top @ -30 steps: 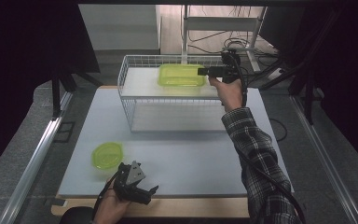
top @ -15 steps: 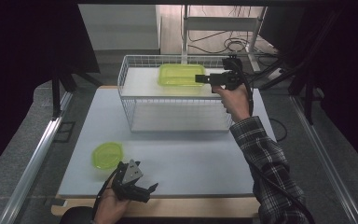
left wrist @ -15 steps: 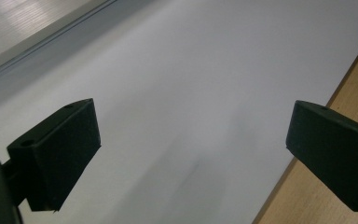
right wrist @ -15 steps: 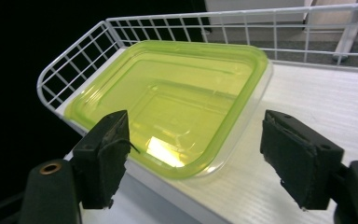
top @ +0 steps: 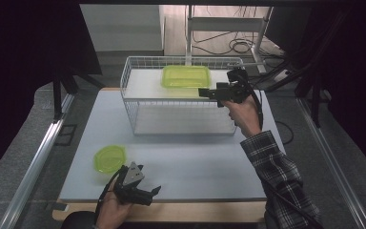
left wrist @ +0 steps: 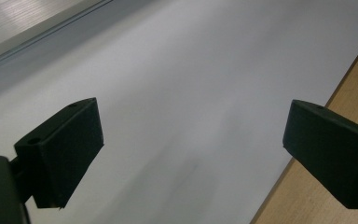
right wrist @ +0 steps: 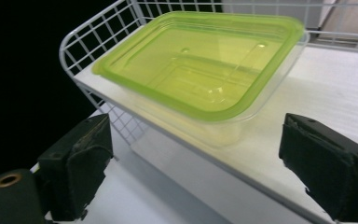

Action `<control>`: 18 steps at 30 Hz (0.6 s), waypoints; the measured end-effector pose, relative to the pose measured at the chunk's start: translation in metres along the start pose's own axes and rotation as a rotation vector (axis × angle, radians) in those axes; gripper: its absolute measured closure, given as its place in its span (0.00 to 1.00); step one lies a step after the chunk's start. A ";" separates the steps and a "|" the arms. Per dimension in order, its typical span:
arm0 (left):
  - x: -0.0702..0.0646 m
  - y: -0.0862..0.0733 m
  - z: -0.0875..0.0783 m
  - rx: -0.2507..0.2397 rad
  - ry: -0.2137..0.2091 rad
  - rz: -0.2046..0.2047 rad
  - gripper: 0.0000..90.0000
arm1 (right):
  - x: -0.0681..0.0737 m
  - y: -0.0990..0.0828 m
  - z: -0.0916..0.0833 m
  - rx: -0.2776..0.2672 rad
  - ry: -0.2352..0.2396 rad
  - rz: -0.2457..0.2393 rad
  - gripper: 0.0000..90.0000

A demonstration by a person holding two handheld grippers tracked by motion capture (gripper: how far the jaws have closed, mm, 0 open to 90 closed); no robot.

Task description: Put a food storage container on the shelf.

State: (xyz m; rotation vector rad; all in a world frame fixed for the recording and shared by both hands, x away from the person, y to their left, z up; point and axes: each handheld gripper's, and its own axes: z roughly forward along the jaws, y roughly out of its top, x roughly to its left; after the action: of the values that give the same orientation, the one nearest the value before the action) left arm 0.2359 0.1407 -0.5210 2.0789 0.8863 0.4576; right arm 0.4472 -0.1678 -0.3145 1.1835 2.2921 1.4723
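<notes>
A clear rectangular container with a green lid [top: 186, 76] [right wrist: 200, 65] rests on the white top shelf of a wire rack [top: 138, 88] [right wrist: 81, 44]. My right gripper [top: 204, 92] [right wrist: 198, 140] hovers just right of the container and points left at it. Its jaws have just been opening; they stand open with nothing between them, clear of the container. A small round green container [top: 109, 158] sits on the white mat near the front left. My left gripper [top: 153, 192] [left wrist: 191, 126] lies open beside it, low over the mat [left wrist: 177, 70], and holds nothing.
The wire rack takes up the back middle of the mat [top: 195, 162]. A wooden table edge [top: 181, 212] [left wrist: 335, 88] runs along the front. Metal rails flank the table, and cables and a stand lie behind the rack.
The right gripper has let go of the lidded container and drawn back to the right and toward the person. The container stays on the shelf. The left gripper has not moved.
</notes>
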 end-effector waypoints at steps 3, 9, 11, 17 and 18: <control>0.000 0.000 0.000 0.000 0.003 -0.004 0.05 | 0.002 -0.006 -0.003 -0.003 0.023 -0.006 0.08; 0.000 0.000 0.000 0.010 0.007 -0.003 0.05 | 0.008 -0.016 -0.008 0.003 0.014 -0.043 0.05; 0.000 0.000 0.001 0.018 0.007 0.001 0.05 | 0.009 -0.020 -0.009 0.007 0.011 -0.053 0.04; 0.000 0.000 0.002 0.032 0.012 0.007 0.04 | 0.011 -0.033 -0.010 0.027 0.000 -0.089 0.03; 0.000 0.000 0.002 0.033 0.012 0.007 0.04 | 0.011 -0.035 -0.010 0.031 -0.002 -0.093 0.03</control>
State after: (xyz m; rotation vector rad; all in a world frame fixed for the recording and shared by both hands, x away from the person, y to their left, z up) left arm 0.2368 0.1395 -0.5221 2.1116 0.8992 0.4620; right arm 0.4155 -0.1740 -0.3358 1.0700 2.3433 1.4078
